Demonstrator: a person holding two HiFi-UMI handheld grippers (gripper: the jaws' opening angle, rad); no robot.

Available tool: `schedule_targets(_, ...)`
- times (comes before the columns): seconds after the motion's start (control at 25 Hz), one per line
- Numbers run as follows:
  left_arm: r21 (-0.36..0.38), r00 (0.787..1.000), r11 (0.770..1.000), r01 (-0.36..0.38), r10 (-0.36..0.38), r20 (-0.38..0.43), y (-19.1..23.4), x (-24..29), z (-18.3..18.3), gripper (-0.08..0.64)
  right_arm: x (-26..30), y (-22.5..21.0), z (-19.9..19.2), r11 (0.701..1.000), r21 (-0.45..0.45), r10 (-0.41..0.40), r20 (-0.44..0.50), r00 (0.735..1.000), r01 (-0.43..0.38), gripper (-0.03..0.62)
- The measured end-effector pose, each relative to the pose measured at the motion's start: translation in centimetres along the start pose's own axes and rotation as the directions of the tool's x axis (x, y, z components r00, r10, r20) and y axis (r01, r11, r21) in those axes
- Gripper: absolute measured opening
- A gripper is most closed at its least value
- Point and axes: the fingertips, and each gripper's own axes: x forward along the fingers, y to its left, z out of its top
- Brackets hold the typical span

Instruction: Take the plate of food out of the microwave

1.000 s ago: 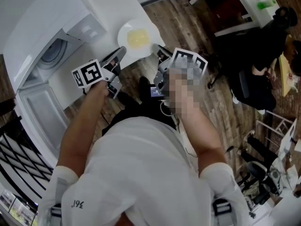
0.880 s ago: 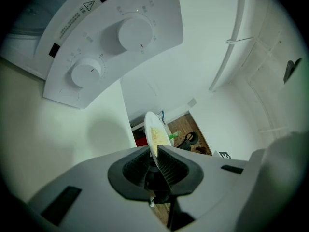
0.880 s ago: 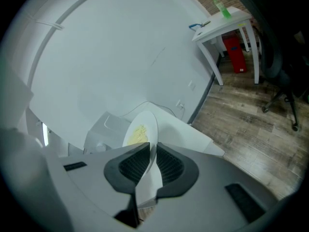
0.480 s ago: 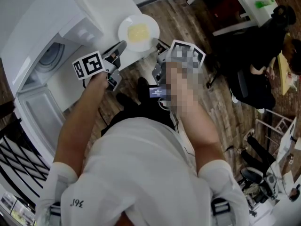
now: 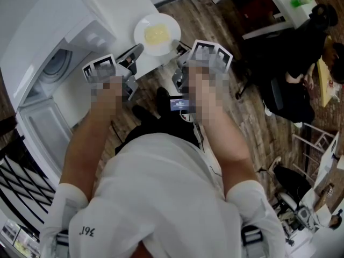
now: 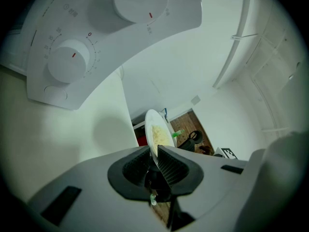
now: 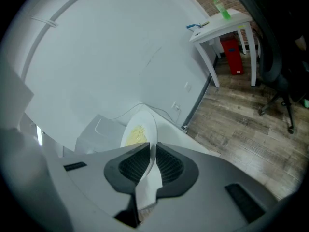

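Observation:
A white plate [image 5: 157, 34] with yellow food is over the white top to the right of the microwave [image 5: 56, 66], whose door [image 5: 40, 128] hangs open. My left gripper [image 5: 138, 51] is shut on the plate's near left rim, and my right gripper [image 5: 179, 48] is shut on its near right rim. In the left gripper view the plate [image 6: 157, 129] shows edge on, its rim pinched between the ribbed pads [image 6: 169, 164]. In the right gripper view the plate [image 7: 139, 129] is clamped the same way. Whether the plate rests on the top I cannot tell.
The microwave's panel with two dials [image 6: 67, 62] is close on the left. A white wall lies beyond. On the wooden floor [image 5: 252, 117] to the right stand a white table [image 7: 222, 28] with a green bottle, a red box and an office chair [image 7: 275, 57].
Both grippers and the plate have shifted a little away from me, further over the white top beside the microwave. The grip on both rims is unchanged.

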Motion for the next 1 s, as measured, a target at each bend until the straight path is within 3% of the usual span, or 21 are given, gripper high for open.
schedule_targets(1.0,0.004,1.0,1.0,-0.014,0.014,-0.006,0.52,0.29,0.64,0.054,0.97,-0.18,0.17,1.0,0.012,-0.001,-0.006,1.0,0.001,0.043)
